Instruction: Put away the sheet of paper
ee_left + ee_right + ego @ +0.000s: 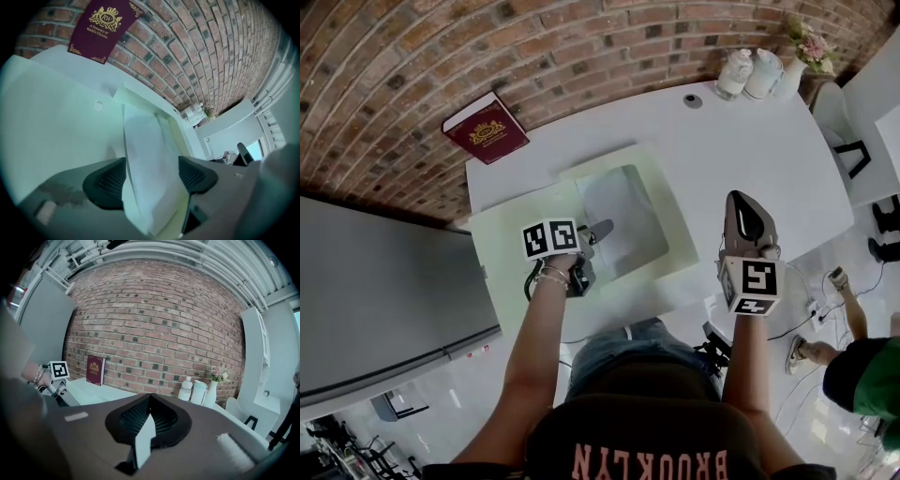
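The white sheet of paper (623, 216) lies in the open pale green folder (502, 246) on the white table (741, 150). My left gripper (598, 230) is at the sheet's near left edge. In the left gripper view the sheet (150, 150) runs up between the jaws of the left gripper (152, 177). They stand wide, and the dark pads (105, 180) are clear of the sheet on both sides. My right gripper (741, 202) is lifted over the table's near right part, away from the folder. It is shut (149, 414) with nothing held.
A dark red book (486, 128) leans against the brick wall at the back left. Two bottles (734, 73) and a flower vase (806, 47) stand at the back right corner. A person in green (862, 375) is on the floor to the right.
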Demonstrator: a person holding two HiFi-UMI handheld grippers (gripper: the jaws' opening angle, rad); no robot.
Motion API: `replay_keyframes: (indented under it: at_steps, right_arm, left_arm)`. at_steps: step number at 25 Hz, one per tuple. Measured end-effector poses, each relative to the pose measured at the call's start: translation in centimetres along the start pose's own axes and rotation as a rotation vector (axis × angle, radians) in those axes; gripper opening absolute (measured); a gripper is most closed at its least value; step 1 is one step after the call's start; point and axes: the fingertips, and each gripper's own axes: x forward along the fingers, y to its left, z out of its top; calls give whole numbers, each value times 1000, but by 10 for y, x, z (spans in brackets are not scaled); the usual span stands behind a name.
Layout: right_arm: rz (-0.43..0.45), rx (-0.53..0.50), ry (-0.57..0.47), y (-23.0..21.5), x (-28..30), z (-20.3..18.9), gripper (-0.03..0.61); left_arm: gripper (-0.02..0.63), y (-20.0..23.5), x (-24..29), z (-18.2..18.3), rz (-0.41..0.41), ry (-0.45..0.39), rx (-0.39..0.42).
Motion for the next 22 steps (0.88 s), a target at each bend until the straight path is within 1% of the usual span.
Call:
replay_keyframes:
  at_steps: [2,3,7,10,16,17,19,22]
  right_arm:
    - [6,4,0,2,-1,0,2]
    - [10,6,-1,3,-1,0,2]
    - [45,9,-7,7,2,-1,2]
    - [78,3,-9,12,7,-1,2]
    - [111,-2,-8,17,11,-3,2]
    - [113,0,-3,18,10,-5,2]
    - [110,3,-5,18,9,-6,0]
    - [108,-3,-7,20,5,-4,2]
  left_arm:
    - [394,2,-6,3,26,-26,17]
    - [399,3,-9,4,37,-40,27]
    - [399,7,-21,10,91,-107,71]
    - [400,7,-30,16,148,-152,133]
    - [392,1,-47,30,210,-256,241]
    - [368,0,-50,33,225,-275,257]
    - [272,-1,-59,39,263,-319,288]
    - [72,-5,-75,45,313,-391,345]
